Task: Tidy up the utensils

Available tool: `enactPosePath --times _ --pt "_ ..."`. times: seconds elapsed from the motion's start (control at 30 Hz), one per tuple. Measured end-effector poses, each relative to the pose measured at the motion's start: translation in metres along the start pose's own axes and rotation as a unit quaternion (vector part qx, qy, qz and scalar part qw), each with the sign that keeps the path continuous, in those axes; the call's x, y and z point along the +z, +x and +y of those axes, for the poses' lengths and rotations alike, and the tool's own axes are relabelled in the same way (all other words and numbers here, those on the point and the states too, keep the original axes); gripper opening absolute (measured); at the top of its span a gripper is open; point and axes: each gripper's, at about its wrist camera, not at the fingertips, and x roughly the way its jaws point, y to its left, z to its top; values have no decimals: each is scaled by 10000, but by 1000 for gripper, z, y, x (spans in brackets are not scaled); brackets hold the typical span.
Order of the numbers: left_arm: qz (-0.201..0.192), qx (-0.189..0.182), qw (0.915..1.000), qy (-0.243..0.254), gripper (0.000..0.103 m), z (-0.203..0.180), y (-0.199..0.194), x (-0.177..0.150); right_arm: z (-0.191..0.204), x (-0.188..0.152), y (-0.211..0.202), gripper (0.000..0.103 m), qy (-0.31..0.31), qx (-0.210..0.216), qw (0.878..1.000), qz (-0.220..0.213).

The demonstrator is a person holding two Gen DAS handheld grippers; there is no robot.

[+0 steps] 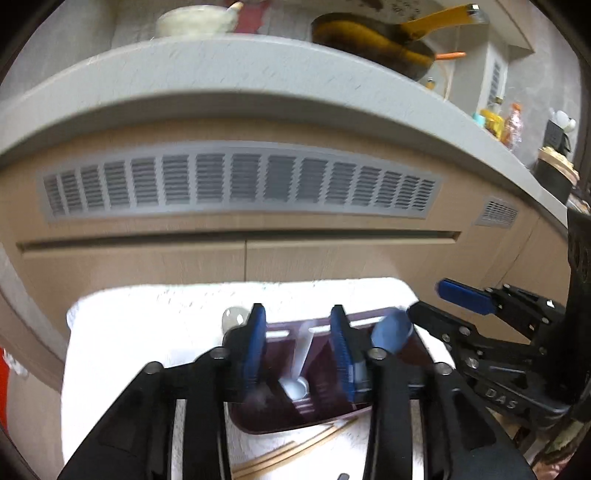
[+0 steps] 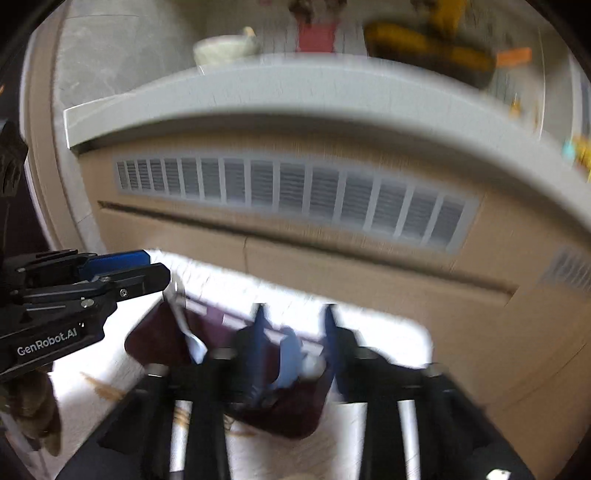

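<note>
A dark maroon utensil holder lies on a white towel. A white spoon and a blue spoon sit in it. My left gripper is open above the holder, the white spoon between its fingers but not touched. Wooden chopsticks lie on the towel in front of the holder. My right gripper is open over the holder, with the blue spoon between its fingers; the view is blurred. It also shows in the left wrist view.
A metal spoon bowl lies on the towel left of the holder. Behind stands a wooden cabinet with a grey vent under a grey counter holding a white bowl and a yellow-handled pan.
</note>
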Motion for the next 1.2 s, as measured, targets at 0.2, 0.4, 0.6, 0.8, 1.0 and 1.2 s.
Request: enactPosePath --times 0.2,0.4,0.6,0.8,1.0,1.2 --pt "160 24 9995 -262 48 12 -9 -40 -7 -32 -15 53 -27 -37 9999 126" --pt "605 120 9981 65 63 2 -32 -112 15 -89 -49 88 -237 -282 9989 288" --pt "958 224 9936 560 69 -8 -54 -175 52 -149 -63 101 -94 -269 9972 695" --pt "1009 458 9931 380 71 0 -66 -206 88 -200 -73 101 273 -161 9927 1163" --pt "923 610 9938 -87 71 19 -83 -212 111 -212 -75 100 544 -336 9881 1398" --pt "881 656 9936 -266 76 28 -98 -216 131 -222 -57 100 404 -338 9842 1692"
